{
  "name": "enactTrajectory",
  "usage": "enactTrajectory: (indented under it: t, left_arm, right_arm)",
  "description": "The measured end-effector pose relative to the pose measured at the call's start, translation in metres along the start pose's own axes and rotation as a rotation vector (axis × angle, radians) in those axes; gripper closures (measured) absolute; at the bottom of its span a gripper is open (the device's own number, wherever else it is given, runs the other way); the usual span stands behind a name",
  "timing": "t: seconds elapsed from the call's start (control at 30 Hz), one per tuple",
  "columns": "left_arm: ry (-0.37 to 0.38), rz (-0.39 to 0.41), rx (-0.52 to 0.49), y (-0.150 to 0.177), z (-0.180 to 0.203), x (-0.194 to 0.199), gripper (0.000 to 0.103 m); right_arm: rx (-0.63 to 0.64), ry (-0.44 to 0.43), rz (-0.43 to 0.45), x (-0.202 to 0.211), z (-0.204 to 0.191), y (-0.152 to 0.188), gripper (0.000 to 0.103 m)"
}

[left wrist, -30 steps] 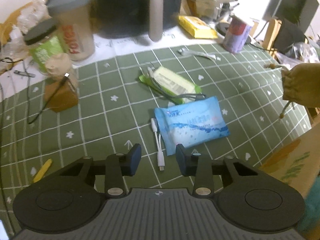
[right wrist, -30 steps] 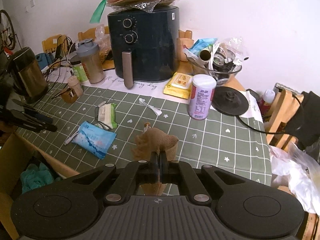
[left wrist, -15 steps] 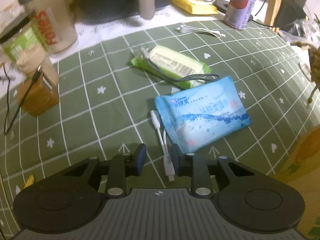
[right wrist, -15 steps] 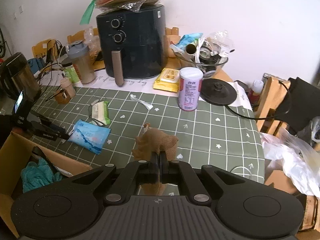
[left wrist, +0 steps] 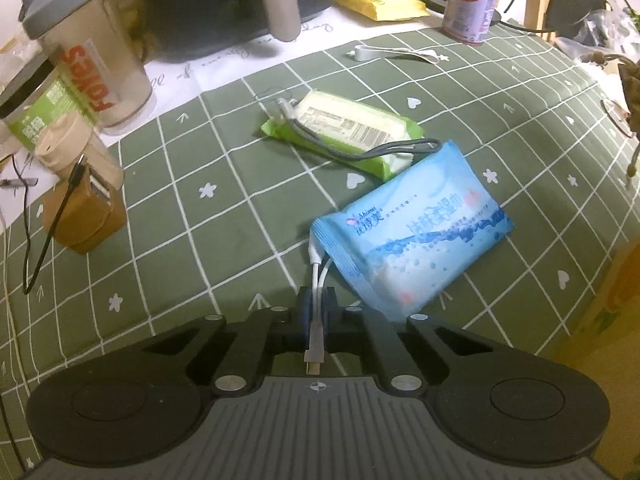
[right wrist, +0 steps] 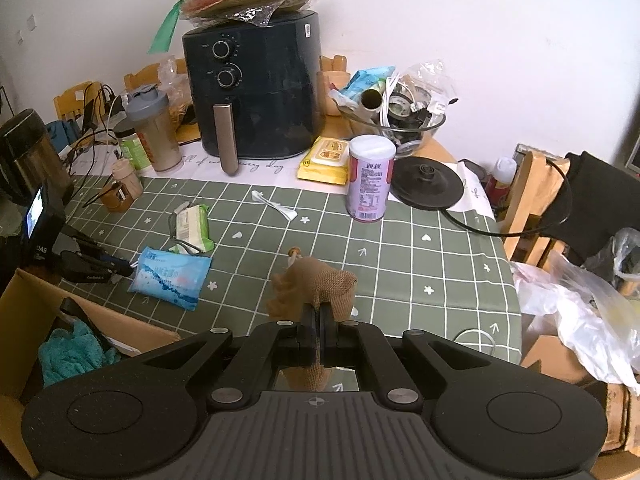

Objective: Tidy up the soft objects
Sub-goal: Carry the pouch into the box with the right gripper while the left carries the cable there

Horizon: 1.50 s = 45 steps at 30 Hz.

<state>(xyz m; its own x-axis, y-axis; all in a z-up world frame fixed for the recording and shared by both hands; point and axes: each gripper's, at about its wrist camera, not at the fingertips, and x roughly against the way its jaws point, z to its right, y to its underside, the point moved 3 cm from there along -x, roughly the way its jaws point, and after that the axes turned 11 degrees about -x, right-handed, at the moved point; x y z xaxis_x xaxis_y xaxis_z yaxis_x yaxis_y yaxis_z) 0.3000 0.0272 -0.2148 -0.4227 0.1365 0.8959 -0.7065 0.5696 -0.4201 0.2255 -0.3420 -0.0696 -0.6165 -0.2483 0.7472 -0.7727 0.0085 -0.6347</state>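
My left gripper [left wrist: 316, 312] is shut on a short white cable [left wrist: 316, 276] that lies at the near edge of the green checked tablecloth [left wrist: 224, 216]. The cable's far end runs under a blue wet-wipe pack [left wrist: 412, 236]. A green wipe pack [left wrist: 344, 132] with a grey cord over it lies behind. My right gripper [right wrist: 319, 320] is shut on a brown burlap drawstring pouch [right wrist: 320, 284], held above the table's near edge. The pouch also shows at the right edge of the left wrist view [left wrist: 630, 84]. The left gripper also shows in the right wrist view [right wrist: 96, 268].
A cardboard box [right wrist: 36, 320] holding a teal towel [right wrist: 76, 354] stands below the table's near left edge. A black air fryer [right wrist: 256, 96], shaker bottle [left wrist: 88, 60], pink can [right wrist: 370, 178], yellow wipe pack [right wrist: 326, 160], glass bowl and kettle base stand at the back.
My left gripper moved down and forward to the white cable and shut on it. My right gripper, still holding the pouch, pulled back and rose a little.
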Motion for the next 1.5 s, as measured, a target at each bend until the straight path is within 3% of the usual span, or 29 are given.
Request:
enactTrajectory:
  t: [0.33,0.73,1.1,1.5]
  left_arm:
    - [-0.055,0.045,0.075,0.012,-0.024,0.029,0.098]
    - [-0.106,0.208,0.148,0.001,-0.035,0.099,0.097]
    - [-0.088,0.340,0.159,-0.001,-0.006,0.172,0.098]
    - [-0.036,0.416,0.168,0.014,0.039,0.218,0.097]
  right_arm:
    - [0.004,0.005,0.047,0.014,-0.004,-0.006,0.099]
    - [0.013,-0.030,0.126,0.044,-0.014,-0.021,0.099]
    - [0.010,-0.138,0.169,0.089,-0.034,-0.026,0.099]
    - [-0.022,-0.243,0.146,0.139,-0.049,0.000,0.099]
